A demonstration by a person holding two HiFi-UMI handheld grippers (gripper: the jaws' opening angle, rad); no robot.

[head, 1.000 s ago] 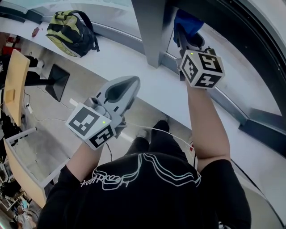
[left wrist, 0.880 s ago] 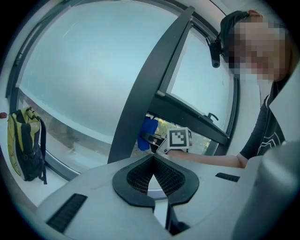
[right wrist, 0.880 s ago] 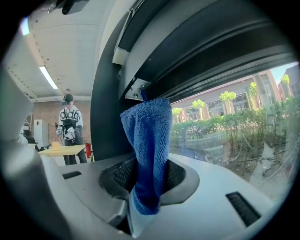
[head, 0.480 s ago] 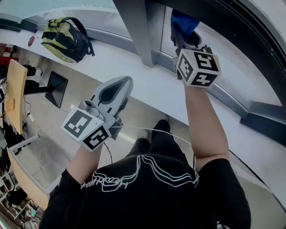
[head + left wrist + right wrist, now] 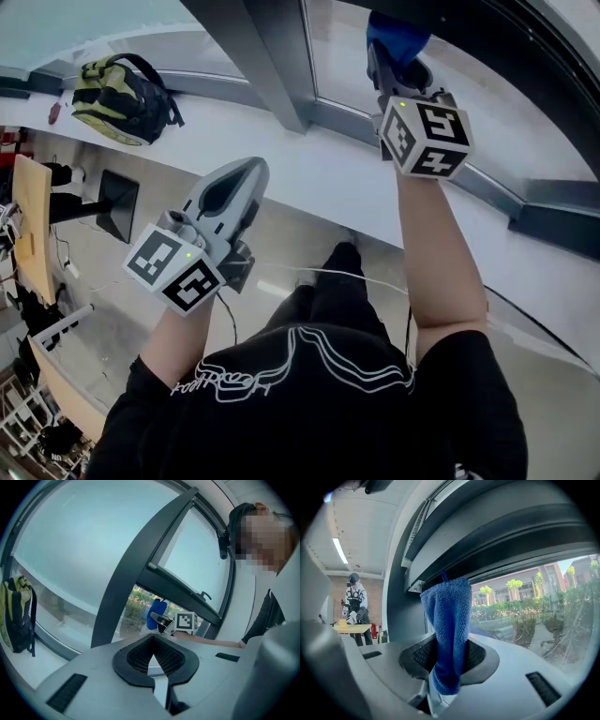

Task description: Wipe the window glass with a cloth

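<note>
Cloth (image 5: 447, 630), blue, pinched tight between right gripper (image 5: 446, 660) jaws, held up at window glass (image 5: 525, 616), right of grey window post (image 5: 267, 56). Left gripper (image 5: 242, 178) jaws pressed together, nothing between, low below post, clear of glass. Backpack (image 5: 117, 89) on white sill (image 5: 356, 178), far left of post. Trees, buildings beyond glass.

1. We see a long white sill (image 5: 328, 178) running under the window glass (image 5: 342, 52); most of its top is bare.
2. On the sill's far left end a yellow-and-black backpack (image 5: 122, 86) lies slumped against the window frame.
3. Just left of the backpack lies a small red thing (image 5: 53, 112), too small for us to identify.
4. Below the sill is the grey floor (image 5: 187, 187). A thin white cable (image 5: 328, 274) trails across it, and a pale wooden table (image 5: 33, 225) stands on it at the left.
</note>
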